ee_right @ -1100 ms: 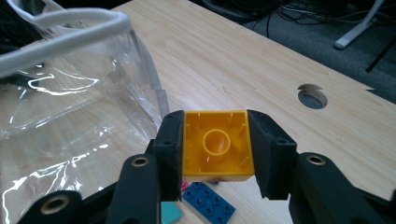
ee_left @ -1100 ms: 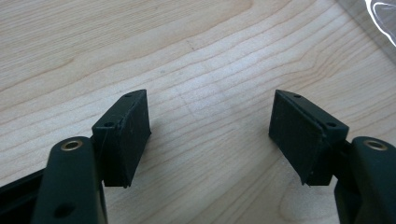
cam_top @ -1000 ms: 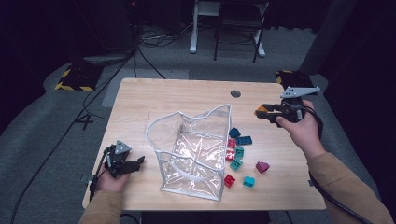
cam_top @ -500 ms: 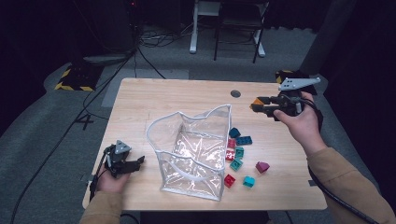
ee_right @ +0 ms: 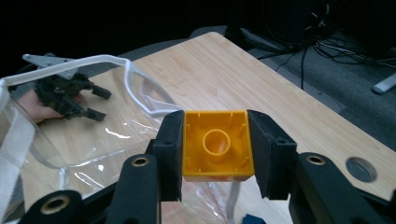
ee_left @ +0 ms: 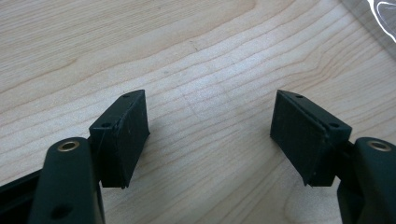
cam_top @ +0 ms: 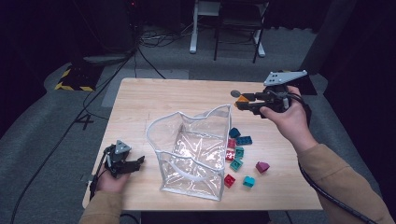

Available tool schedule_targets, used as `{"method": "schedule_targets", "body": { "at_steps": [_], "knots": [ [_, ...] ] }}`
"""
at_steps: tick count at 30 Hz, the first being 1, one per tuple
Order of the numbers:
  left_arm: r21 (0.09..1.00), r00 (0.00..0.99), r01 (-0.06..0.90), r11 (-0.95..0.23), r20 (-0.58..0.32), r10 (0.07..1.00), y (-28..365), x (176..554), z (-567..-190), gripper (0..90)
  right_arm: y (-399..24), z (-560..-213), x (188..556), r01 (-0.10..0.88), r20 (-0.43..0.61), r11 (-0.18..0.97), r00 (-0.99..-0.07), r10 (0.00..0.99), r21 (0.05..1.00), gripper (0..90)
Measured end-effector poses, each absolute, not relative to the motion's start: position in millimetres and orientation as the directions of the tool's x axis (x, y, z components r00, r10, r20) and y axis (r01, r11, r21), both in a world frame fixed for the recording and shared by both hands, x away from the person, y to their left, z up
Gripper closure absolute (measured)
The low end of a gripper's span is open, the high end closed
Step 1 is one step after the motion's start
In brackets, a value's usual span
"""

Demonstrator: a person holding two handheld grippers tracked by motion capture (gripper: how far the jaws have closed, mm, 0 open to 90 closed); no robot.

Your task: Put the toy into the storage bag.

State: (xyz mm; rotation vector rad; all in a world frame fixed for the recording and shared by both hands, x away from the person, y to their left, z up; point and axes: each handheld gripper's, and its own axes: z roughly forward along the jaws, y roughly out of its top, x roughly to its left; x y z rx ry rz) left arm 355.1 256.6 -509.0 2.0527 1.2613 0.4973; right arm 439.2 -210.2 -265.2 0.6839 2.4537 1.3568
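My right gripper [cam_top: 243, 101] is shut on an orange brick [cam_top: 242, 99] and holds it in the air, just right of the top rim of a clear plastic bag [cam_top: 191, 151] that stands open in the middle of the table. In the right gripper view the orange brick [ee_right: 217, 144] shows its hollow underside between the jaws of the gripper [ee_right: 215, 151], with the bag [ee_right: 88, 121] beyond it. My left gripper [cam_top: 139, 162] rests open on the wood at the front left, nothing between its fingers [ee_left: 122, 135].
Several loose bricks lie on the table [cam_top: 177, 95] right of the bag: dark blue [cam_top: 234, 132], teal [cam_top: 249, 181], red [cam_top: 229, 180] and a maroon one [cam_top: 262, 166]. A round cable hole [cam_top: 235, 93] sits near the far edge. Cables and a chair stand on the floor beyond.
My right gripper has risen and moved left toward the bag's rim with the orange brick held. The left gripper has stayed where it was.
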Motion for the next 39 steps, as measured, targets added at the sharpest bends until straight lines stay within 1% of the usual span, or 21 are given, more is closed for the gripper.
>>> {"method": "schedule_targets", "body": {
  "at_steps": [11, 20, 30, 39],
  "knots": [
    [0.71, 0.461, 0.633, -0.31, -0.023, 0.887, 257, 355, -509, 28.2, -161, -255, 427, 0.24, 0.022, 0.473, -0.907, 0.42, 0.848, 59.2],
    [0.71, 0.461, 0.633, -0.31, -0.023, 0.887, 257, 355, -509, 28.2, -133, -254, 420, 0.225, 0.031, 0.492, -0.928, 0.372, 0.841, 59.3],
    [0.71, 0.461, 0.633, -0.31, -0.023, 0.887, 257, 355, -509, 28.2, -107, -262, 413, 0.231, 0.061, 0.501, -0.941, 0.333, 0.834, 59.3],
    [0.71, 0.46, 0.632, -0.309, -0.024, 0.888, 257, 355, -509, 28.2, -86, -282, 407, 0.244, 0.083, 0.526, -0.947, 0.312, 0.815, 59.2]
  ]
}}
